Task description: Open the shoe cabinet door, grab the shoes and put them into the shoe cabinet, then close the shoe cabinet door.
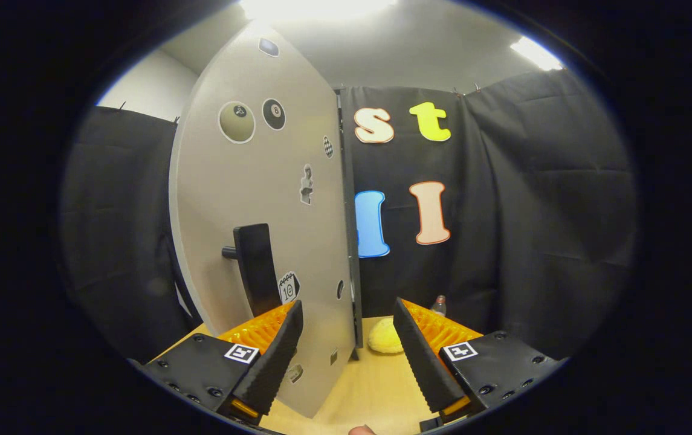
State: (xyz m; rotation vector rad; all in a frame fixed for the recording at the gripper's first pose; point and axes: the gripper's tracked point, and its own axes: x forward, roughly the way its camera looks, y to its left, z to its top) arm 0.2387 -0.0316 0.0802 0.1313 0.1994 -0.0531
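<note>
**Inspector:** Status of gripper (349,338)?

**Assistant:** Fingers spread wide, nothing held. Free edge of the cabinet door (261,229) standing in the gap between them, nearer the left finger, touching neither as far as visible.

**Inspector:** Door position?

**Assistant:** Swung partly open, seen almost edge-on, outer face turned leftward. Stickers scattered over that face. Dark handle (255,266) mounted on it, just above and beyond the left fingertip, apart from it.

**Inspector:** Step in hand, by judgement?

**Assistant:** Likely working the door, either finishing the opening swing or beginning the closing one. Not determinable from this alone. Cabinet interior hidden behind the panel; shoes inside not confirmed.

**Inspector:** Recommended method?

**Assistant:** Keep the panel edge centred in the gap. Push with the flat of one finger against the face, following the hinge arc rather than a straight line. If gripping instead, pinch the handle squarely, not the thin edge. Avoid scraping the wooden surface (376,386) below.

**Inspector:** Other items?

**Assistant:** Pale yellow soft object (385,337) on the surface just past the door's lower corner, between and beyond the fingers; possibly a slipper, not certain. Small bottle (439,305) behind it, near the right fingertip. Fingertip of a person (362,430) at the near edge.

**Inspector:** Risk?

**Assistant:** Door swinging onto the yellow object; worth watching.
</note>
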